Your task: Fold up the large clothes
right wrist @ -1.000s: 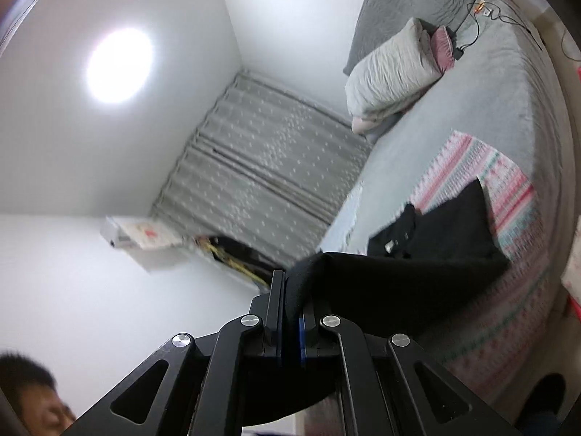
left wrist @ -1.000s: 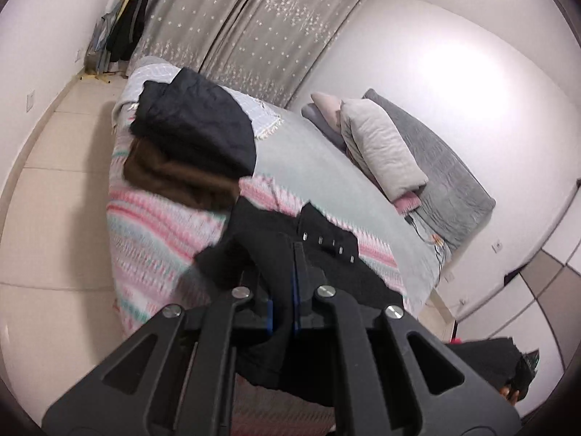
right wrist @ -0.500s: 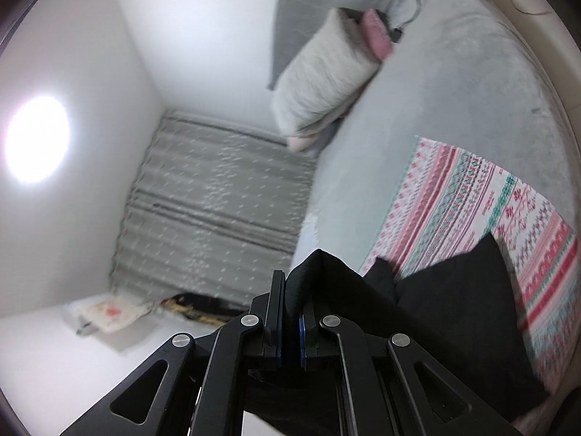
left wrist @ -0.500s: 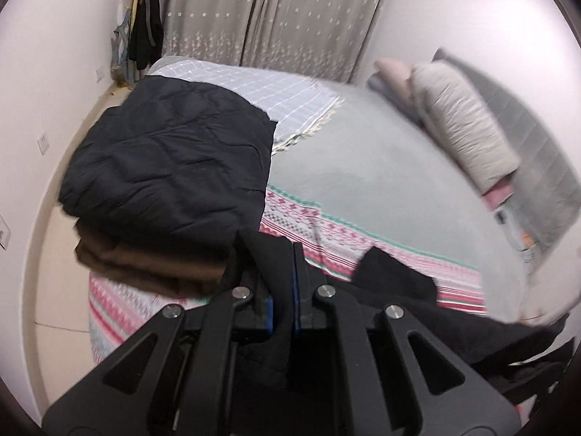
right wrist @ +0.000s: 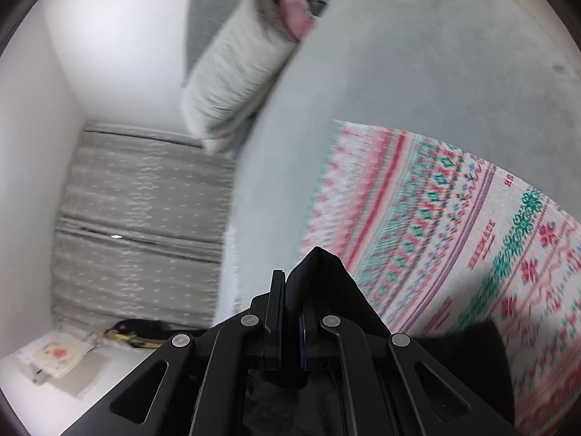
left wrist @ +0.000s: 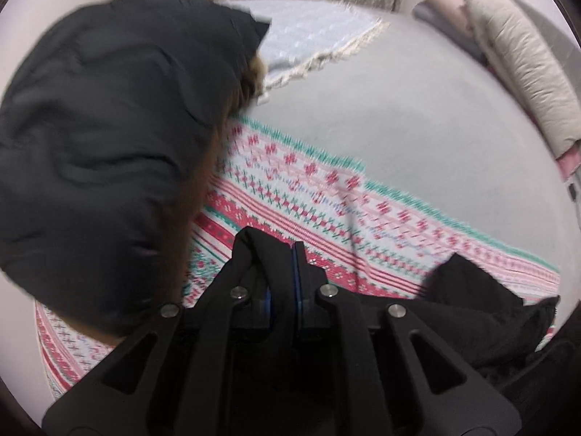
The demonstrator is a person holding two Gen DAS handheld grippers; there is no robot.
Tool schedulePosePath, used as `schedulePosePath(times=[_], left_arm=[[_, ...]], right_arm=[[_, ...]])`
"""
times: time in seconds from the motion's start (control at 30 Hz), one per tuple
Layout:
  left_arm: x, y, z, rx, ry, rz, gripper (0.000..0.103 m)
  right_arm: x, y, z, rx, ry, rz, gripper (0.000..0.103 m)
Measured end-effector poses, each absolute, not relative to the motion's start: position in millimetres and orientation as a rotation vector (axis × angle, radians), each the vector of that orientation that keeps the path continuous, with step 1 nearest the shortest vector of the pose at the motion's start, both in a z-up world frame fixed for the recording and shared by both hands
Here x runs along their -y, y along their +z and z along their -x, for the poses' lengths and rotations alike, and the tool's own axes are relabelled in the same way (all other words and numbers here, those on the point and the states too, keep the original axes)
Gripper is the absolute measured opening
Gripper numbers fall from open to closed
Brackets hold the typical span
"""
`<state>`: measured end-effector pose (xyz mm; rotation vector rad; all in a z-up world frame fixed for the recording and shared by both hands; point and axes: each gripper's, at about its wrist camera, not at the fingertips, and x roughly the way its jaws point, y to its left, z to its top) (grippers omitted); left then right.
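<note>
Dark folded stack [left wrist: 98,138] nearer, left view only

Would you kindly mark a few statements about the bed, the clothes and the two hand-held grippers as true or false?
1. Black fabric sits between the fingers of the right hand-held gripper. True.
2. The left hand-held gripper holds nothing. False: a black garment is between its jaws, which are opening.
3. A dark quilted jacket lies on a brown garment. True.
4. The patterned blanket is blue and yellow. False: it is pink, red, green and white.
5. The pillows lie on the floor. False: they are on the bed.
</note>
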<state>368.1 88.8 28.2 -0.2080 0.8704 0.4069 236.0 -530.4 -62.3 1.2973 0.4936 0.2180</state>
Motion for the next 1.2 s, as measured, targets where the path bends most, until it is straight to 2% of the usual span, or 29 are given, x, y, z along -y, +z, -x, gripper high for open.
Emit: schedulePosePath(times=[0.13, 0.23, 0.3, 0.5, 0.6, 0.63, 0.67, 0.73, 0.8, 0.97, 1.2], left_arm=[[-83.5, 9.2, -384.1, -0.896, 0.402, 0.16, 0.025], [-83.8, 9.7, -385.9, -0.904, 0.364, 0.19, 0.037], [-87.9, 17.5, -384.3, -0.875, 0.337, 0.238, 0.051], [-83.2, 47.2, -373.8, -0.779, 0.295, 0.224, 0.057], [-82.4, 62.6, -364.4, -0.722, 0.281, 0.216, 0.058], [-82.3, 66.7, -358.5, -0.706, 0.281, 0.213, 0.058], [-82.5, 71.0, -347.5, -0.683, 0.269, 0.221, 0.058], [-82.5, 68.6, -331.0, -0.65, 0.228, 0.238, 0.06], [-68.3, 55.8, -315.6, -0.666, 0.175, 0.18, 0.066], [-22.0, 4.3, -291.4, -0.73, 0.115, -0.023, 0.066], [-35.4, -37.9, -309.5, -0.773, 0.229, -0.085, 0.066]], right_arm=[[527.6, -95.3, -274.3, -0.609, 0.122, -1.273, 0.008], [525.5, -103.8, -287.6, -0.676, 0.081, -1.237, 0.01], [527.8, -108.4, -287.6, -0.664, 0.082, -1.264, 0.011], [543.5, -116.3, -268.3, -0.577, 0.036, -1.364, 0.018], [557.3, -93.1, -232.8, -0.389, -0.107, -1.334, 0.049], [559.7, -85.1, -222.2, -0.34, -0.138, -1.307, 0.063], [559.7, -71.5, -211.2, -0.291, -0.162, -1.249, 0.066], [553.3, -52.9, -209.3, -0.312, -0.129, -1.144, 0.066], [535.2, -43.7, -222.3, -0.429, -0.031, -1.047, 0.066], [452.6, -49.8, -252.1, -0.708, 0.208, -0.828, 0.066], [339.2, -73.9, -268.2, -0.861, 0.319, -0.476, 0.066]])
